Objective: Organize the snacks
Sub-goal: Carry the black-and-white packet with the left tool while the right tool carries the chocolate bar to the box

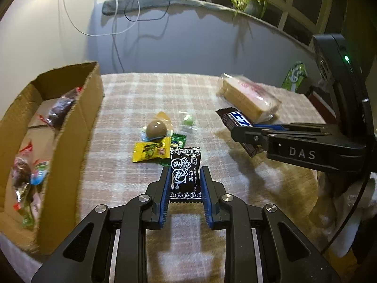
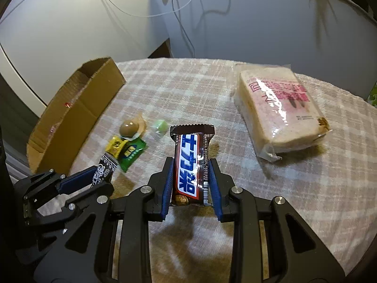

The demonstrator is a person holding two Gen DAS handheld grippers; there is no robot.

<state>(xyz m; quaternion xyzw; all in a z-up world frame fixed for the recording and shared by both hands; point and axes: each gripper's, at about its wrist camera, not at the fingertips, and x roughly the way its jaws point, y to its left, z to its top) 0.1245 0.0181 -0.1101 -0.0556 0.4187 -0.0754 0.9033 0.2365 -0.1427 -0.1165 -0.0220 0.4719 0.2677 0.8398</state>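
Note:
My left gripper (image 1: pixel 185 173) is shut on a black plum candy packet (image 1: pixel 185 174), held just above the checked cloth; the same gripper shows at the lower left of the right wrist view (image 2: pixel 99 176). My right gripper (image 2: pixel 191 165) is shut on a brown chocolate bar (image 2: pixel 190 162) with a blue and white label, and it enters the left wrist view from the right (image 1: pixel 242 132). A cardboard box (image 1: pixel 77 127) with several wrapped snacks inside stands at the left. A yellow candy (image 1: pixel 150 152), a green packet (image 1: pixel 179 140), a brown ball sweet (image 1: pixel 156 128) and a small green sweet (image 1: pixel 187 120) lie mid-table.
A wrapped loaf of sliced bread (image 2: pixel 280 110) lies at the right of the table. A green bag (image 1: pixel 294 75) stands beyond the table's right edge. White and black cables (image 1: pixel 122 16) hang down the wall behind, below a ledge with a potted plant (image 1: pixel 252 0).

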